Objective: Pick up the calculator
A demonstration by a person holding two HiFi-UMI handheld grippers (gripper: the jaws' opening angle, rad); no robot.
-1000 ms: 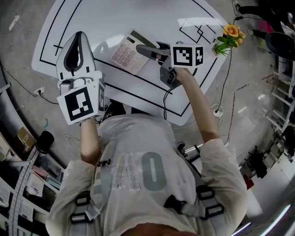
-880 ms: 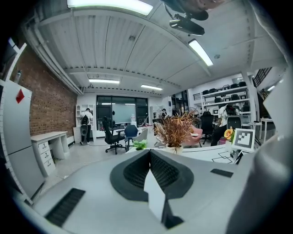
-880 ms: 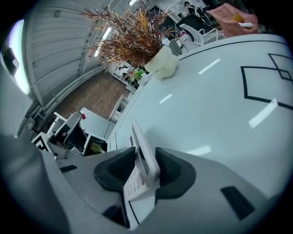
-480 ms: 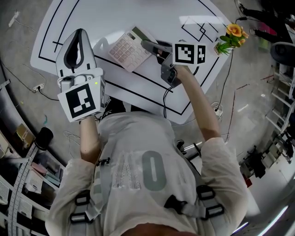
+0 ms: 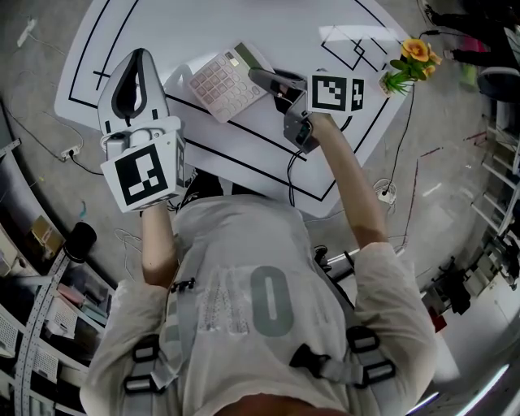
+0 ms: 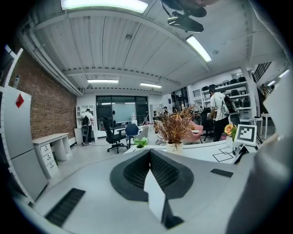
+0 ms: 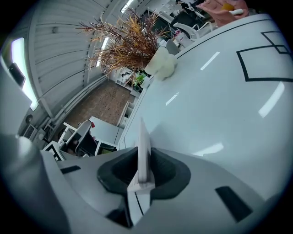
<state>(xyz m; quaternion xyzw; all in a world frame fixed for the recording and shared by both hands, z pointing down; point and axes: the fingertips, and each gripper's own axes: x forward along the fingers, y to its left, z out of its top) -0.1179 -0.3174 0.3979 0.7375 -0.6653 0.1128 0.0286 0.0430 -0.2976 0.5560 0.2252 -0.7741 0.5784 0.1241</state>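
Slippage is looming: right gripper (image 5: pixel 260 79) is closing its jaws on only the calculator's (image 5: pixel 221 84) thin edge, while left gripper (image 5: pixel 140 58) is idling, jaws together, left of calculator.

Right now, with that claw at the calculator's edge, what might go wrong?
The right gripper, jaws closing, has only the calculator's thin edge between them, so it could pivot or slip out when lifted. The left gripper hangs shut to the side, offering no support if the calculator drops back onto the white table.
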